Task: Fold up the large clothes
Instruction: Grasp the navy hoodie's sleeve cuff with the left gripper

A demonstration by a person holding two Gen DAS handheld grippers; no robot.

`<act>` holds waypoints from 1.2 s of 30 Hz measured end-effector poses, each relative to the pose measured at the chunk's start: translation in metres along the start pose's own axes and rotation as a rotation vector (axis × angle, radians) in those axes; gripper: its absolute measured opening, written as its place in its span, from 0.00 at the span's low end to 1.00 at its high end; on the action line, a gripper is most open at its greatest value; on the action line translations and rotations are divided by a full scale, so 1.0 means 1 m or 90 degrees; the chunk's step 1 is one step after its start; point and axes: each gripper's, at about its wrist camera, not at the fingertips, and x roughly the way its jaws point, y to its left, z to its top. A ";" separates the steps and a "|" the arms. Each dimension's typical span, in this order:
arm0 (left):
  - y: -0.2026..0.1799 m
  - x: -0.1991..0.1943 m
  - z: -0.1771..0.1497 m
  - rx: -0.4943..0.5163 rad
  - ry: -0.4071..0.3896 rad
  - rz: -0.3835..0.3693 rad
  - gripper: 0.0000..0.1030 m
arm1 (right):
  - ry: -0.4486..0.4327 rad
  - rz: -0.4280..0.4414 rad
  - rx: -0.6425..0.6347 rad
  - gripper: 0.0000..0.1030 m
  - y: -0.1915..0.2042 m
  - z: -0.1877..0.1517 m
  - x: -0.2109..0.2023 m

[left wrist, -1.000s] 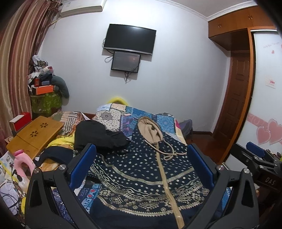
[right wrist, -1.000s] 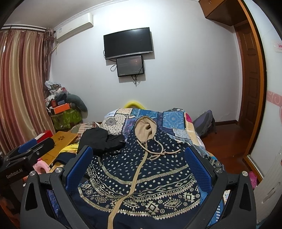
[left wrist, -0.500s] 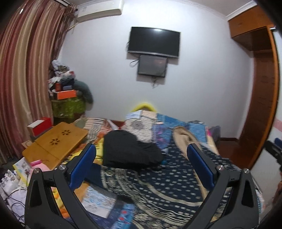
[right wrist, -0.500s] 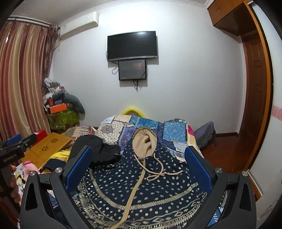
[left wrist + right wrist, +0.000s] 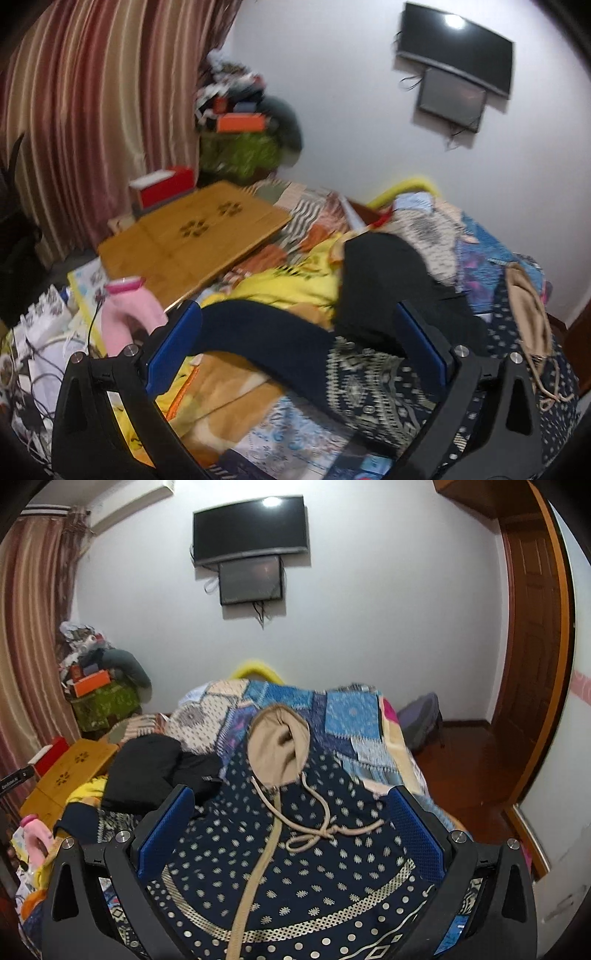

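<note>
From the left wrist, the left gripper (image 5: pixel 299 332) is spread wide and holds nothing, above the dark sleeve (image 5: pixel 266 334) of the hoodie (image 5: pixel 373 384). From the right wrist, the right gripper (image 5: pixel 291 821) gapes wide and empty over the hoodie lying on the bed (image 5: pixel 351 716).

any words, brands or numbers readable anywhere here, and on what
"GenRobot.AI", small and only partly legible, on the left gripper's body at the right wrist view's left edge.
Printing on the booklet by the wooden lap desk: too blurred to read.
Nothing else readable.
</note>
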 end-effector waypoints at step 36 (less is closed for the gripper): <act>-0.004 0.066 0.005 -0.053 0.117 -0.049 0.06 | 0.077 -0.008 0.039 1.00 -0.021 -0.015 0.032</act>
